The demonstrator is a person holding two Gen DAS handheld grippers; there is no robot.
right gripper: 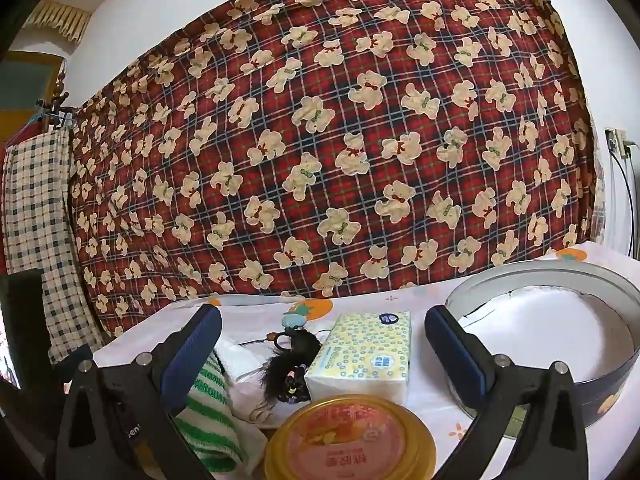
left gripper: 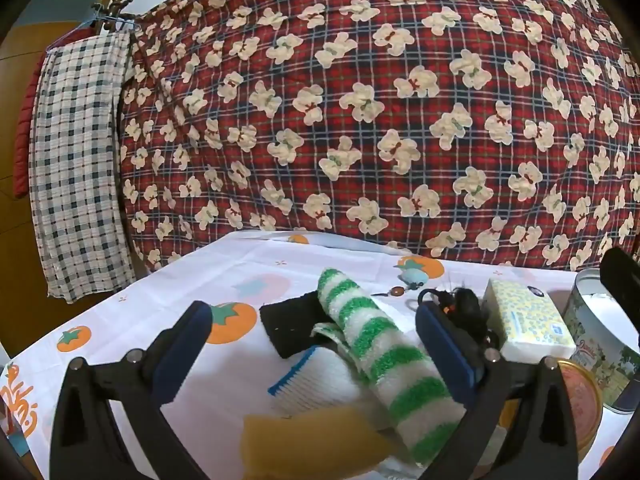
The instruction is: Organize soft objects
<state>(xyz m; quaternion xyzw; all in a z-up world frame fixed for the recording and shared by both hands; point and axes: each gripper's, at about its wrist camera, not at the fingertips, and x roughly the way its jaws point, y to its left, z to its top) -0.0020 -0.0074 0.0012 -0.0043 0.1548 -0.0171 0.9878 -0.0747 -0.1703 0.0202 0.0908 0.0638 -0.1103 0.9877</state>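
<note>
A green-and-white striped fuzzy sock (left gripper: 384,352) lies on the white fruit-print tablecloth (left gripper: 160,312), over a black cloth (left gripper: 288,324) and a white sock with a blue cuff (left gripper: 316,384). A yellow sponge (left gripper: 312,440) lies nearest the camera. My left gripper (left gripper: 316,344) is open, its fingers on either side of the pile, holding nothing. My right gripper (right gripper: 324,344) is open and empty above a tissue pack (right gripper: 364,352) and a black furry keychain (right gripper: 288,360). The striped sock also shows in the right wrist view (right gripper: 208,412). The tissue pack also shows in the left wrist view (left gripper: 528,320).
A round open tin (right gripper: 560,344) stands at the right, also in the left wrist view (left gripper: 600,340). A yellow-lidded container (right gripper: 348,440) sits in front. A red plaid bear-print quilt (left gripper: 360,100) hangs behind the table. A checked cloth (left gripper: 76,168) hangs at left.
</note>
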